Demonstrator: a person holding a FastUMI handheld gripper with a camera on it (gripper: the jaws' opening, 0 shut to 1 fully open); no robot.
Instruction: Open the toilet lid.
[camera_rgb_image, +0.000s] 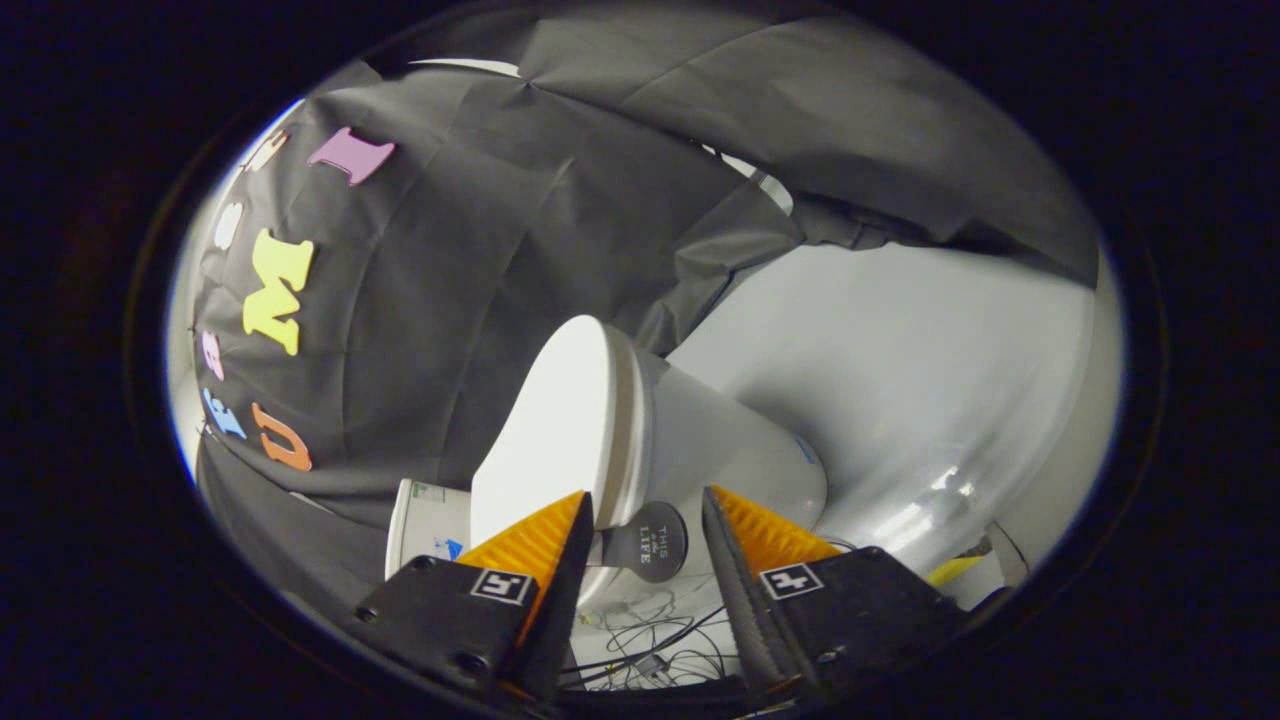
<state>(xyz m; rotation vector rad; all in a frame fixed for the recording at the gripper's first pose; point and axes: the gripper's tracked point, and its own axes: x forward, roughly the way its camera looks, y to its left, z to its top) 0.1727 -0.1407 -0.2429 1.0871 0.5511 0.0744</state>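
Both jaws gape before the closed toilet lid (555, 420).

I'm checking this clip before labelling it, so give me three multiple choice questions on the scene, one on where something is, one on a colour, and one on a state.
1. Where is the round dark tag?
A. between the fingers
B. on the booth wall
C. on the floor

2. What colour is the toilet lid?
A. black
B. white
C. yellow

3. How is the gripper?
A. shut on the lid
B. shut on the tag
C. open

Answers:
1 A, the tag sits in the gap between the fingers.
2 B, the lid's broad face is white.
3 C, the fingers stand apart, pressing nothing.
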